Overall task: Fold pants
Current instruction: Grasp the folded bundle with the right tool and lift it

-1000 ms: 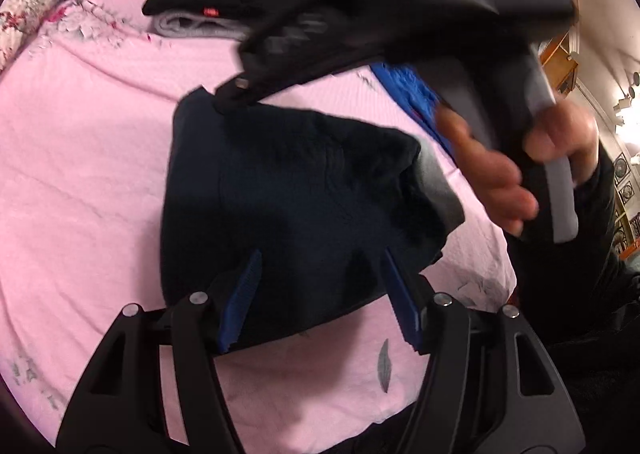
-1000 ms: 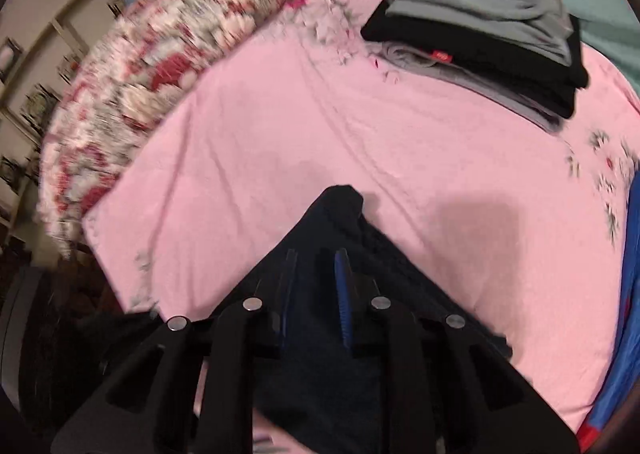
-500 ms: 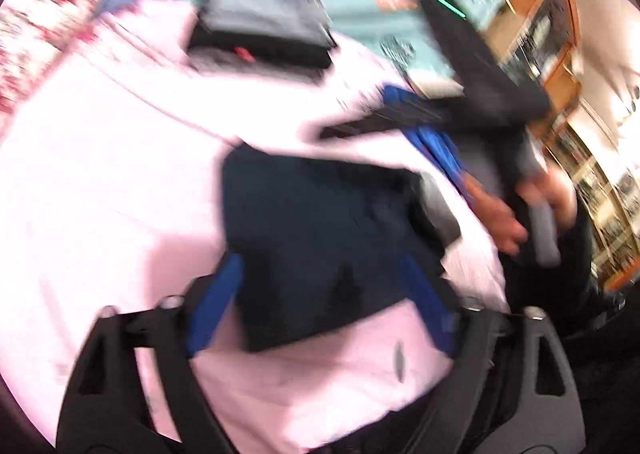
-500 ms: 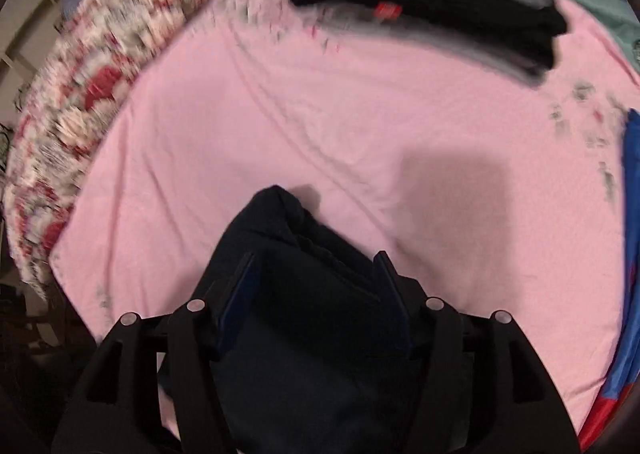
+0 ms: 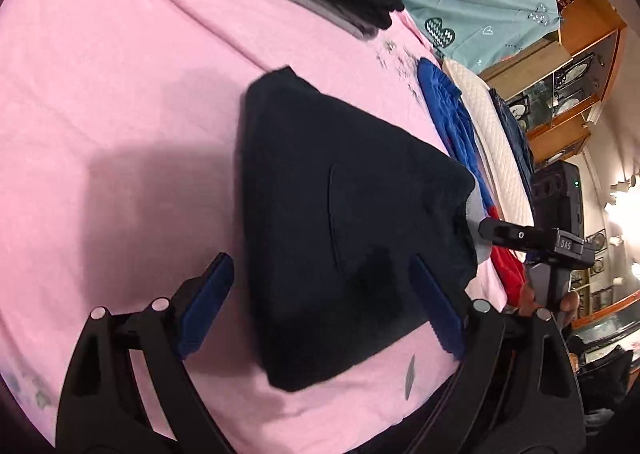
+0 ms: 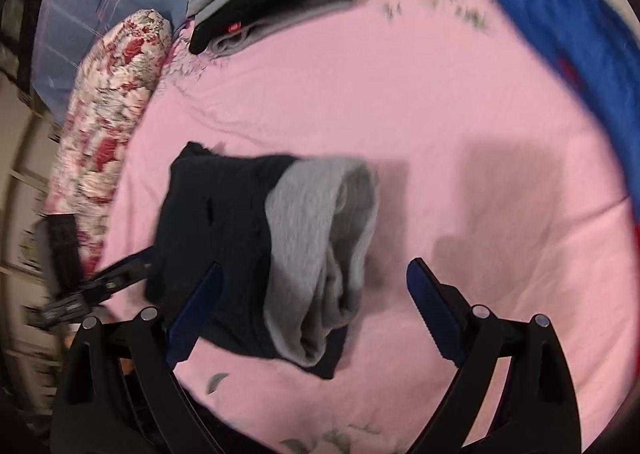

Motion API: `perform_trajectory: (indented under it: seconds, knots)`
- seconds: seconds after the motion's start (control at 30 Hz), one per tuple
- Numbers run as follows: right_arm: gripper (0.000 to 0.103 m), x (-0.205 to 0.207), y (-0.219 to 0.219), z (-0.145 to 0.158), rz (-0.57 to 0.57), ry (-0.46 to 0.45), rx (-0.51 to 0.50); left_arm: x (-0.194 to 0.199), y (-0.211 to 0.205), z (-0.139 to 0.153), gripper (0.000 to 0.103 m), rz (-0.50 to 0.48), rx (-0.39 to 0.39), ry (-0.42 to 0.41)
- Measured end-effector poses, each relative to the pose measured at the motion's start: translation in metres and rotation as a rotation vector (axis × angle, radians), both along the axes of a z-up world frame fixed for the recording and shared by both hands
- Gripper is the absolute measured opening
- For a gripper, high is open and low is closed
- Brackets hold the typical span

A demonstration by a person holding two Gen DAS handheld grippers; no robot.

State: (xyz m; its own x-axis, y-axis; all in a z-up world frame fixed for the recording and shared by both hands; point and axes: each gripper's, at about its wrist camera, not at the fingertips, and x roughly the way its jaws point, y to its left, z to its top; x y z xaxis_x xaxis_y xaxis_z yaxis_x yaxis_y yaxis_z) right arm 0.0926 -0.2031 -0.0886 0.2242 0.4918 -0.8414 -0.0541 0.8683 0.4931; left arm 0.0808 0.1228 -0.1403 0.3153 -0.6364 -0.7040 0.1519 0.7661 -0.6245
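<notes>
Pants [image 5: 344, 221] between spread left gripper [image 5: 320, 302] fingers

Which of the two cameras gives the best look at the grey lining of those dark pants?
The right wrist view. There the grey lining of the folded dark pants faces the camera as a broad rolled band. The left wrist view shows mostly the pants' dark outer side, with only a thin grey sliver at their right edge.

warm indoor light, soft shadows, fisheye vignette, right view motion-blurred
</notes>
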Motion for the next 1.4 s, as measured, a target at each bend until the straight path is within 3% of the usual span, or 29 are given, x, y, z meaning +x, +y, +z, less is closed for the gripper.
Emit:
perform_trajectory:
  seconds: [0.23,0.37,0.4,0.43,0.5,0.53,0.6,0.77,0.97,1.13,1.27,1.4]
  knots:
    - [0.095,0.013,0.013,-0.031,0.028,0.098,0.093,0.030,-0.023,-0.007,0.091,-0.054,0.018,0.054]
    - [0.096,0.018,0.013,-0.032,0.027,0.057,0.168,0.036,-0.033,-0.008,0.093,-0.073,0.012,0.058]
    - [0.091,0.017,0.010,-0.032,-0.001,0.052,0.188,0.034,-0.033,-0.007,0.089,-0.073,0.000,0.049]
    - [0.074,0.017,0.008,-0.033,-0.012,0.047,0.179,0.031,-0.033,-0.004,0.083,-0.070,-0.005,0.028]
    - [0.049,0.013,0.005,-0.034,-0.019,0.037,0.176,0.025,-0.036,0.003,0.059,-0.076,0.025,-0.012]
    - [0.046,0.012,0.006,-0.033,-0.023,0.025,0.164,0.022,-0.038,0.007,0.055,-0.074,0.045,-0.032]
    - [0.041,0.007,0.012,-0.026,-0.015,-0.020,0.109,0.016,-0.041,0.014,0.047,-0.069,0.070,-0.061]
    - [0.038,-0.009,0.039,0.014,0.056,-0.186,-0.032,0.006,-0.034,0.035,0.035,-0.054,0.011,-0.103]
    - [0.038,0.004,0.050,0.061,0.091,-0.317,-0.071,0.014,-0.025,0.089,0.034,-0.030,0.011,-0.200]
    - [0.038,0.082,0.060,0.111,0.115,-0.415,-0.047,0.091,-0.016,0.154,0.034,0.004,0.077,-0.265]
    - [0.038,0.178,0.071,0.152,0.113,-0.474,-0.084,0.195,-0.019,0.206,0.034,0.014,0.157,-0.299]
    - [0.038,0.272,0.076,0.172,0.083,-0.499,-0.111,0.279,-0.023,0.225,0.036,0.035,0.211,-0.337]
